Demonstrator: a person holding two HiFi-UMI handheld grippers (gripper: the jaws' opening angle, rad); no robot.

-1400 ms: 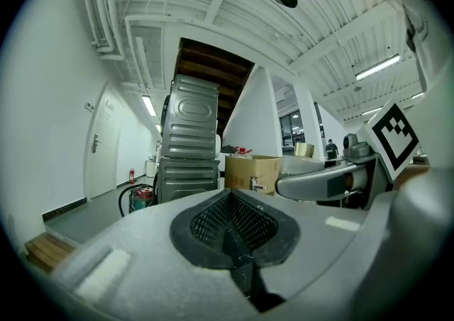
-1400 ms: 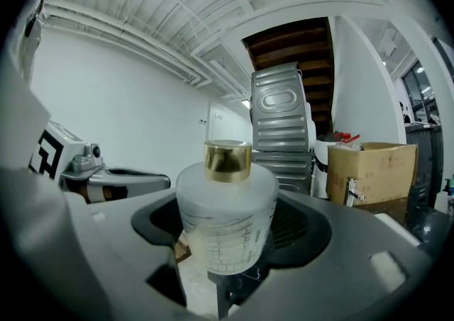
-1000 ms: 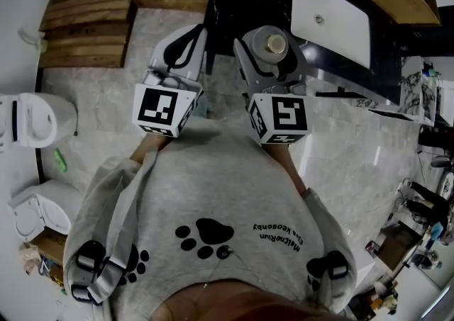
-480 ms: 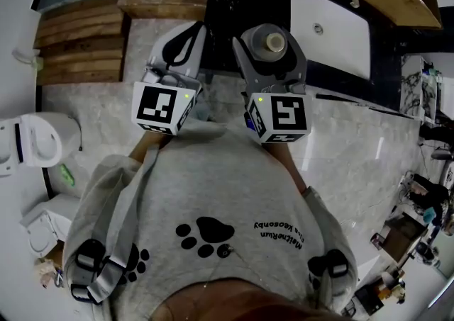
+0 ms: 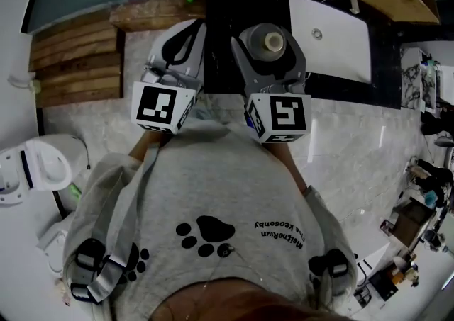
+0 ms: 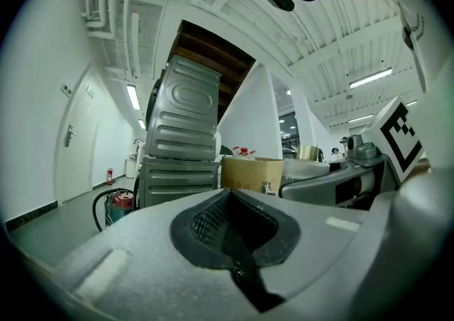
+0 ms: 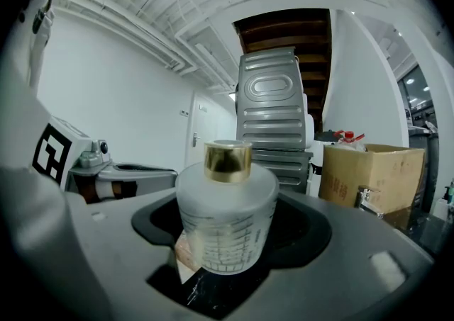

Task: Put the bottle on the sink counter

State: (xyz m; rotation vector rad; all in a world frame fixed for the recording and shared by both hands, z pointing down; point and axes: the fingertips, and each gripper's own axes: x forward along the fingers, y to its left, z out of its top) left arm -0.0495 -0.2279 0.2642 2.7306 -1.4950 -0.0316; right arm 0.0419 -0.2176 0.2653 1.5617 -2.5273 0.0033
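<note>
Head view: bottle [image 5: 274, 42] lower body hidden between jaws of right gripper [image 5: 269, 32]; toilet [image 5: 35, 167] cut by left edge. Print on cardboard box [image 7: 369, 171] too small to read.

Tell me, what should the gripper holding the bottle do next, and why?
Probably carry it a little way forward, over the sink counter. The right gripper is clamped on the upright bottle, which in the head view hangs about at the dark counter's near edge, with the white sink ahead to the right.
</note>
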